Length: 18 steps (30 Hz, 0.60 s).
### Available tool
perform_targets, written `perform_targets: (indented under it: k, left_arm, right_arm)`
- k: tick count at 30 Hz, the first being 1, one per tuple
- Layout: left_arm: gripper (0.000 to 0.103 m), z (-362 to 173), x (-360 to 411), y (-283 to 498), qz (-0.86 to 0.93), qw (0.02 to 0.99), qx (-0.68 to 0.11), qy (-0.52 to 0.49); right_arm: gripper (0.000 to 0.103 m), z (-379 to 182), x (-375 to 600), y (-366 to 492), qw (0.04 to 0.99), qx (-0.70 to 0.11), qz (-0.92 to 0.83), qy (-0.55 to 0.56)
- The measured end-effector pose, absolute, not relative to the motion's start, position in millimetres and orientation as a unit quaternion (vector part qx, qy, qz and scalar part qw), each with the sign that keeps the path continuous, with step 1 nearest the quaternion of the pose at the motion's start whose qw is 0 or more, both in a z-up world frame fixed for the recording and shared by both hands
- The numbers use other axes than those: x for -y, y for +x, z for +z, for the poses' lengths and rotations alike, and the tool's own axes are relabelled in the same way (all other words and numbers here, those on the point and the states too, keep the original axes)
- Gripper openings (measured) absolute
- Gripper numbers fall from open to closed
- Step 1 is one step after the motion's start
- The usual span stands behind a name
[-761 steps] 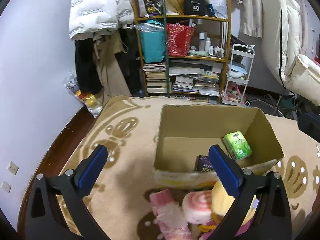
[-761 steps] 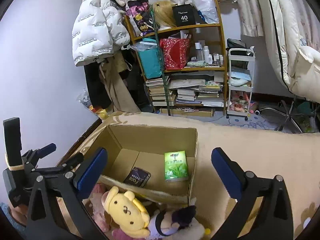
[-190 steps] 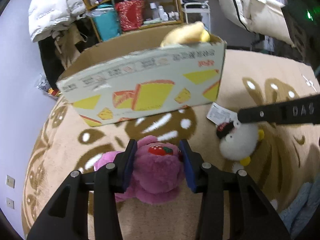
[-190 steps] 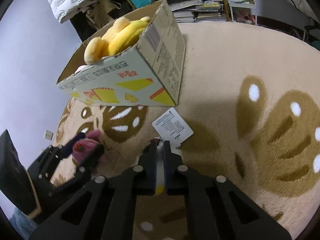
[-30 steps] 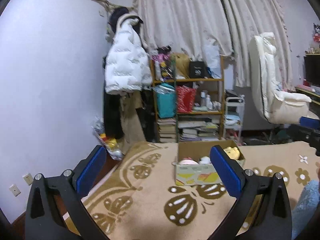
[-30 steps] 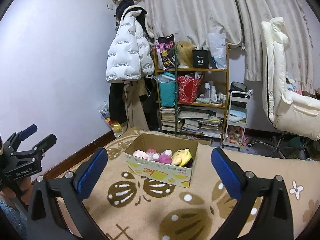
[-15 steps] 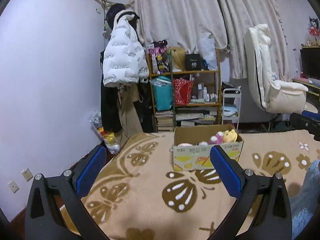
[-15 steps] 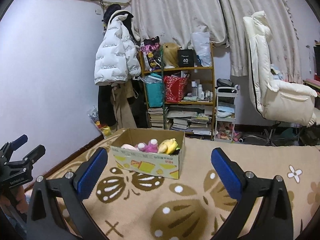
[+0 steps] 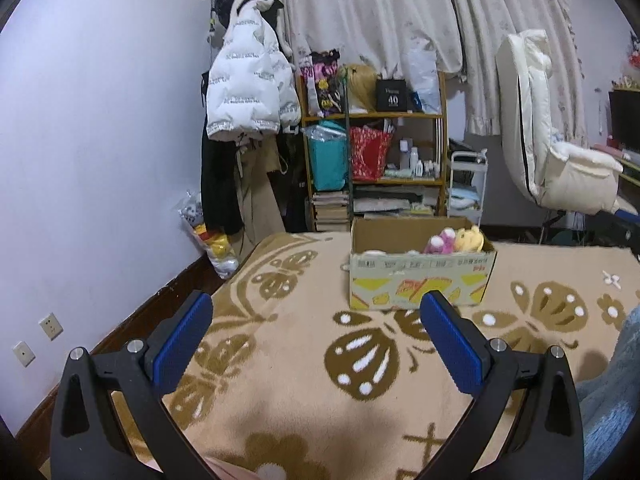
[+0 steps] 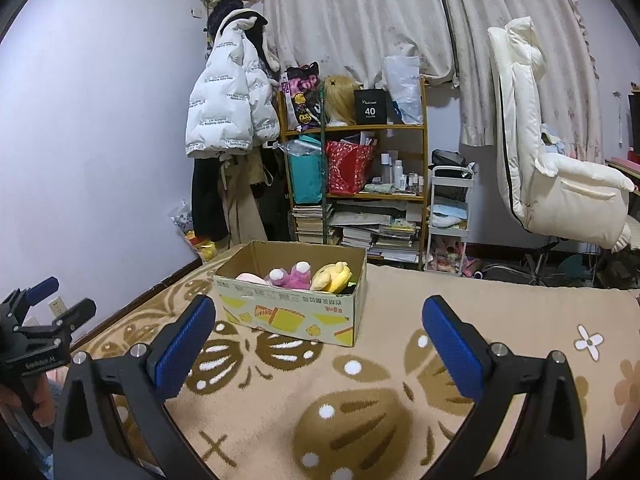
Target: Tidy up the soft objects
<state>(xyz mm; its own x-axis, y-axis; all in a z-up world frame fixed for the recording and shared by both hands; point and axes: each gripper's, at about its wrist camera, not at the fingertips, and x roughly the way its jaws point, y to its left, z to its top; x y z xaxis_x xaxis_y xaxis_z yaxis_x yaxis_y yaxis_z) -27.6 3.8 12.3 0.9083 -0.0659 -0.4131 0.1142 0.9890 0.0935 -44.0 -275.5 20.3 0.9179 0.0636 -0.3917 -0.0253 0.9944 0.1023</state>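
Both blue-padded claws, the left gripper (image 9: pixel 316 334) and the right gripper (image 10: pixel 318 336), gape wide and hold nothing above the beige butterfly-patterned carpet (image 10: pixel 384 364). Ahead, the printed cardboard box (image 10: pixel 292 310), its red lettering too small to read, holds a pink plush toy (image 10: pixel 290 276) beside a yellow plush toy (image 10: pixel 332 276). A black box (image 10: pixel 370 107) on the wooden shelf (image 10: pixel 356 128) reads "40"
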Motion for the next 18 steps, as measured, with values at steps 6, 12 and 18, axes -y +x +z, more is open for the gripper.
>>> perform_targets:
  k: [6,12,18]
  left_arm:
    - [0.102,7.6,7.1,-29.5,-0.059,0.973,-0.21,0.079]
    - [0.103,7.5,12.8,-32.4,-0.066,0.972,-0.208,0.09]
    - [0.102,7.4,13.7,-35.1,-0.061,0.972,-0.207,0.089]
  right_arm:
    - [0.103,19.6,274.2,-45.0,0.978,-0.202,0.021,0.046]
    - [0.103,19.2,275.2,-45.1,0.978,-0.202,0.022,0.047]
    - [0.103,19.4,276.1,-44.9,0.978,-0.203,0.023,0.048]
